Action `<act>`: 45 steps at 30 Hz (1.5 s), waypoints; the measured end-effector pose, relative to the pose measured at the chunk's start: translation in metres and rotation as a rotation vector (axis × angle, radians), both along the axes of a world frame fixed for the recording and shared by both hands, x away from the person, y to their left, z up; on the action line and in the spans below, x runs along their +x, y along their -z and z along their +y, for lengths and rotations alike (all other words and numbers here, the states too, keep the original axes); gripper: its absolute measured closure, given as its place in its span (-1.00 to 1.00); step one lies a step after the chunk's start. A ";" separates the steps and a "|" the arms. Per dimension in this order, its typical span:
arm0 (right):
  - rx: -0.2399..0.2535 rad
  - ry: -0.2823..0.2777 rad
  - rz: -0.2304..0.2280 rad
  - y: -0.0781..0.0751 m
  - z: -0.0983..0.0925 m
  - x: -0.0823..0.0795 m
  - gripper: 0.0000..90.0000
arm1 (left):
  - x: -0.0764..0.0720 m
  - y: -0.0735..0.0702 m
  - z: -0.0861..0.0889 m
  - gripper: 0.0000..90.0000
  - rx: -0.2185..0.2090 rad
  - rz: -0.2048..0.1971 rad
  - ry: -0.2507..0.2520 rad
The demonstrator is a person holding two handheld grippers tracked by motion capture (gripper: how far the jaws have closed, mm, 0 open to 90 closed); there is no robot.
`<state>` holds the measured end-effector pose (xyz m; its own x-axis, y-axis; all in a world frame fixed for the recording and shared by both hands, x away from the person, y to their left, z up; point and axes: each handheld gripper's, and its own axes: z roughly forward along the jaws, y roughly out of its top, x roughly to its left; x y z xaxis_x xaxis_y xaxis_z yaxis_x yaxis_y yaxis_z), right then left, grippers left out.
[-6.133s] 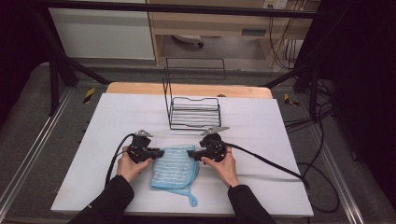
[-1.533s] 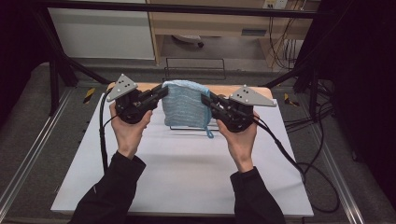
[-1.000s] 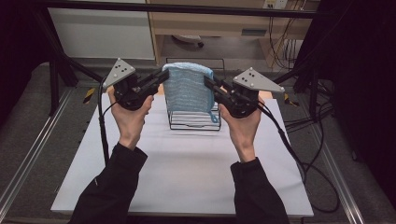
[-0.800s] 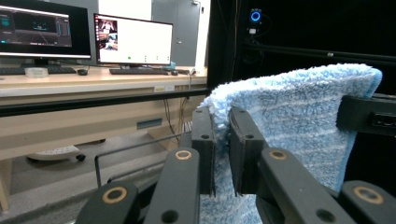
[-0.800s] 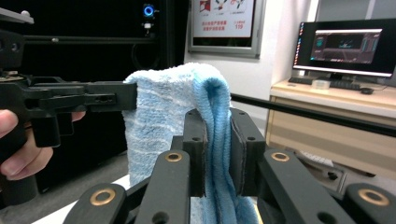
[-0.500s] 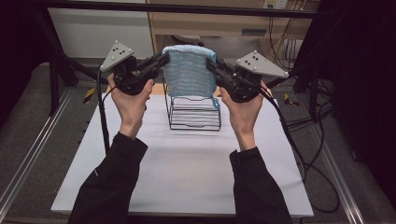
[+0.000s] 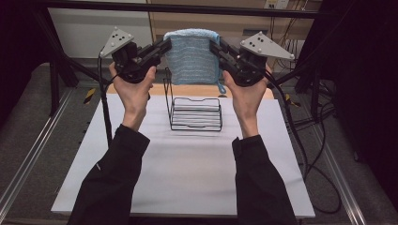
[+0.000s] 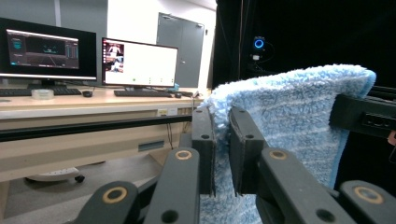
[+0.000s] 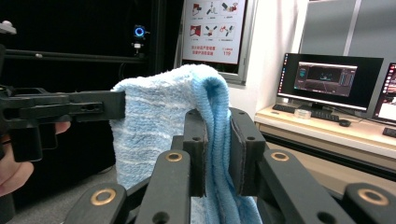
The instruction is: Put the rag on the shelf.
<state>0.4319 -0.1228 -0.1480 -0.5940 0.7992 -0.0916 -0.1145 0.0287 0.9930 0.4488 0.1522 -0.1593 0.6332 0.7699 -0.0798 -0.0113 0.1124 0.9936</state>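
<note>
I have the blue towel [image 7: 193,57] stretched between both tools, high at the top centre of the high view, above the black wire rack [image 7: 196,112] standing on the white worktop [image 7: 187,168]. My left hand-held gripper [image 7: 165,47] pinches the towel's left edge; in the left gripper view its pads [image 8: 204,149] press together on the fluffy cloth [image 8: 289,121]. My right hand-held gripper [image 7: 215,47] pinches the opposite edge, and in the right gripper view the folded hem [image 9: 212,140] sits clamped between its pads. The towel hangs folded, its lower edge clear of the rack, a loop dangling at its lower right corner.
</note>
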 end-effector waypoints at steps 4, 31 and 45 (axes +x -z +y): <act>0.001 0.000 -0.003 -0.004 0.001 0.006 0.76 | 0.004 -0.003 0.000 0.81 -0.014 -0.008 -0.006; -0.011 0.004 -0.013 0.002 0.006 0.057 0.76 | 0.046 -0.001 0.000 0.81 0.015 0.014 -0.069; -0.024 0.013 0.020 0.018 0.000 0.071 0.77 | 0.059 0.014 -0.006 0.81 0.045 0.023 -0.061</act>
<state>0.5027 -0.1227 -0.1662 -0.5854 0.8047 -0.0991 -0.0938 0.0543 0.9941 0.5082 0.1464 -0.1730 0.5832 0.8102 -0.0581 0.0062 0.0671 0.9977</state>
